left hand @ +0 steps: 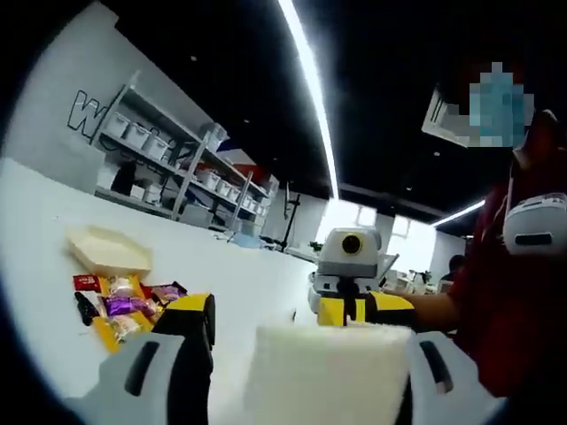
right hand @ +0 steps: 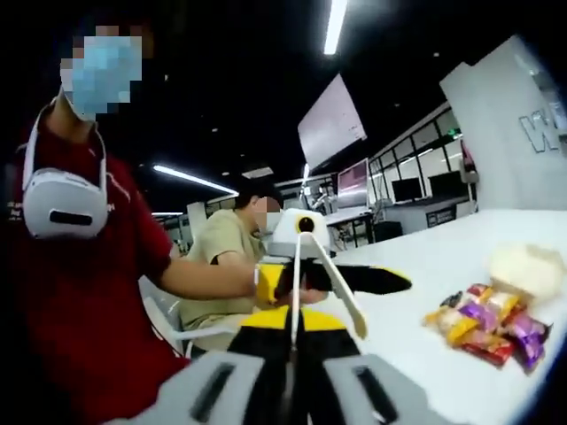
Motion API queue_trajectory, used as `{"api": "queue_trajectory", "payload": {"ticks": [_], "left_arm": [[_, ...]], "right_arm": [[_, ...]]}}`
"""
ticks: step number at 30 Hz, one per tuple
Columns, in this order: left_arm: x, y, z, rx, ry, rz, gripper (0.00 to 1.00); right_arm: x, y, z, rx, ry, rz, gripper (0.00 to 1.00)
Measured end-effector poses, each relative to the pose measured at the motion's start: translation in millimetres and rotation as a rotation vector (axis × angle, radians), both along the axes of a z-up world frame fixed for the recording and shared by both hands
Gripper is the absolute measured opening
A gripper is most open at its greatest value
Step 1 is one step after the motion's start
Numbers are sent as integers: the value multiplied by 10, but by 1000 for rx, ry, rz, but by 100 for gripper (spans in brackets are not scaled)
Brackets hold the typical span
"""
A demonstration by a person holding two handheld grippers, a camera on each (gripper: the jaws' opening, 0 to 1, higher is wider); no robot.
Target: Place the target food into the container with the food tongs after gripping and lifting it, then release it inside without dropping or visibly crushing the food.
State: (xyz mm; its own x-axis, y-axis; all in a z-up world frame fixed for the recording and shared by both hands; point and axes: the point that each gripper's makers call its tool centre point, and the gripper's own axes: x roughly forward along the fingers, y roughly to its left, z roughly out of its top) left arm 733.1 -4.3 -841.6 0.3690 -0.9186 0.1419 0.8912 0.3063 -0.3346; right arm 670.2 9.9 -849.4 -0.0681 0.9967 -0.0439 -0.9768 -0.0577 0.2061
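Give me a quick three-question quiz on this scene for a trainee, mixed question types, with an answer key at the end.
1. True or false: the wrapped snacks lie inside the beige container.
2. The table is: A black, B white, C wooden.
3. In the left gripper view, which lies farther from the camera, the wrapped snacks or the beige container?
Key: 1 false, they lie on the table beside it; 2 B; 3 the beige container.

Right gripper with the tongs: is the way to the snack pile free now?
Probably yes: bare table lies between the tongs and the snacks, and the left gripper hangs short of the pile.
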Motion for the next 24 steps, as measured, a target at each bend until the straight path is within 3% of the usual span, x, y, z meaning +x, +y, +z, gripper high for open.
{"api": "queue_trajectory", "payload": {"ticks": [10, 14, 16, 17, 18, 20, 24], "left_arm": [[-70, -60, -4, 16, -7, -28, 62], [-147, -79, 16, 10, -34, -56, 48], [-270, -124, 76, -24, -53, -127, 36], [-323, -140, 72, -34, -17, -156, 31], [-314, -144, 63, -35, 2, -156, 30], [-254, -145, 55, -10, -54, -106, 30], [-276, -177, 67, -5, -60, -110, 29]], "right_arm": [[-68, 14, -21, -16, 19, 29, 0], [-95, 16, -21, -19, 40, 44, 0], [-91, 12, -24, -20, 55, 49, 0], [-91, 11, -23, -19, 58, 49, 0], [-93, 11, -25, -20, 57, 48, 0], [-67, 13, -34, -25, 51, 31, 0], [-67, 2, -20, -21, 54, 37, 0]]}}
